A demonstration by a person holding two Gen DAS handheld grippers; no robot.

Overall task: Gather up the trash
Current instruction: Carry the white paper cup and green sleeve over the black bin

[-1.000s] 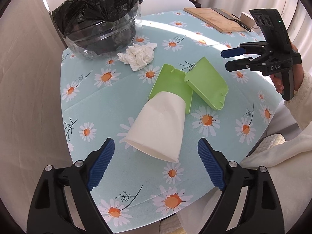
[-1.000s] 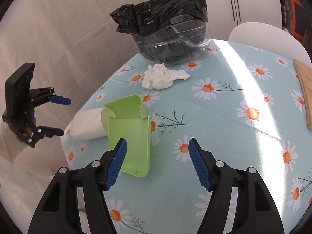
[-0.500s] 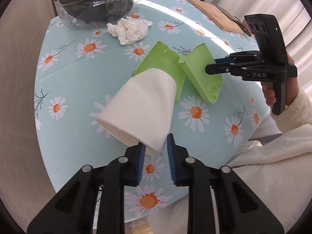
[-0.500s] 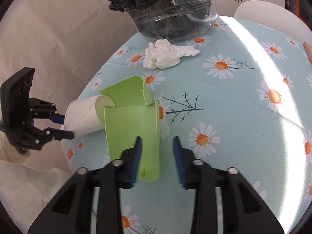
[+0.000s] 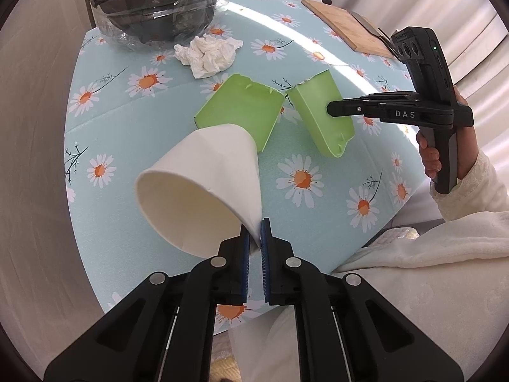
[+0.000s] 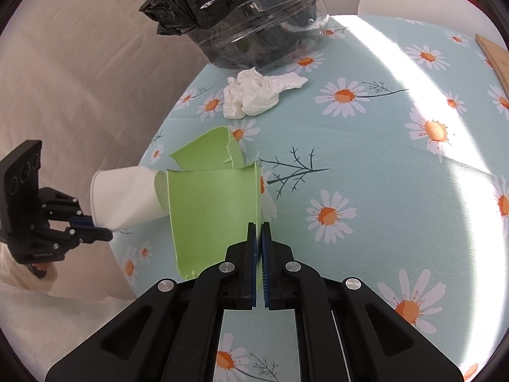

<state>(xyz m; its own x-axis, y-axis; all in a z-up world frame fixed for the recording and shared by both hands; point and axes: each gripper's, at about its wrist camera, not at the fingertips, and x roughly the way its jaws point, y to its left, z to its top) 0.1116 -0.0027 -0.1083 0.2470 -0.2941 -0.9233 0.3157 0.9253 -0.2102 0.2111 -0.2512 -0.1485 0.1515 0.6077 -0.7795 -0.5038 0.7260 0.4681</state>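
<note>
My left gripper (image 5: 254, 237) is clamped on the rim of the white paper cup (image 5: 203, 184), which lies on its side with its mouth toward me and looks empty. My right gripper (image 6: 258, 238) pinches the edge wall of a torn green tray piece (image 6: 210, 210); its other half (image 5: 241, 111) lies beside the cup. Beyond them, a crumpled tissue (image 5: 206, 54) sits near the clear bin (image 6: 261, 28) lined with a black bag. All are near the surface's (image 6: 397, 175) rounded edge; its right side is open.
</note>
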